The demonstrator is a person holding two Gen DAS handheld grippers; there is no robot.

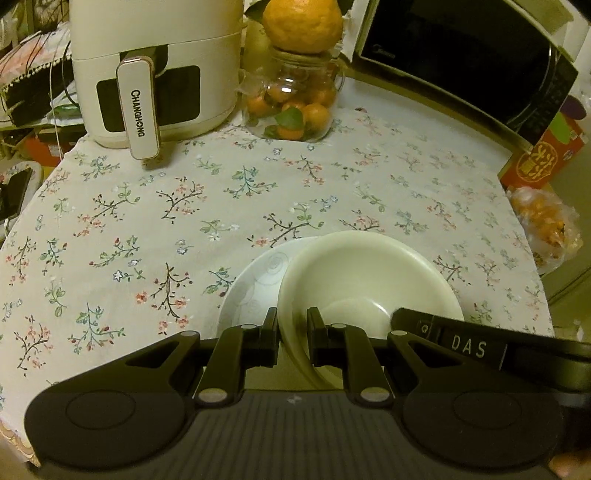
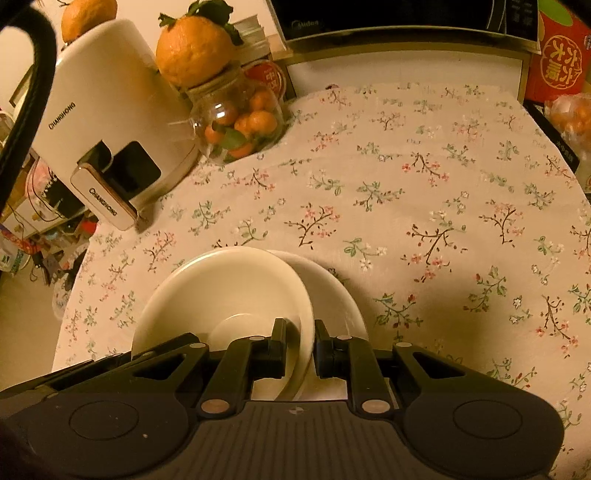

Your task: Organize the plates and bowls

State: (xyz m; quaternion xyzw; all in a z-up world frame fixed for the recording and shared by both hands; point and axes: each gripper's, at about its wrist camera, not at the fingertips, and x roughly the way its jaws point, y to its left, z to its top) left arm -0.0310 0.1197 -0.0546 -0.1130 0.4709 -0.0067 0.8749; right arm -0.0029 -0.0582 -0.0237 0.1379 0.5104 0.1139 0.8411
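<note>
— Cream bowl (image 1: 369,280) tilts over a patterned plate (image 1: 255,288) on the floral tabletop (image 1: 147,221).
— Left gripper (image 1: 292,332) and right gripper (image 2: 300,343) each have jaws clamped narrow on its rim.

Floral cloth (image 1: 229,206) open and bare across whole middle stretch beyond bowl (image 1: 369,273); wide passage there. Far left of bowl: white air fryer (image 1: 155,70), handle jutting toward bowl. Just right of fryer: glass jar (image 1: 291,107) of small oranges, large orange (image 1: 303,22) balanced on top. Far right of bowl: microwave (image 1: 469,55) along back edge, red box (image 1: 543,155) and bagged fruit (image 1: 546,225) at table edge. Plate (image 1: 255,291) touching bowl's left side, blocking low approach there. Cloth right of bowl clear.
</note>
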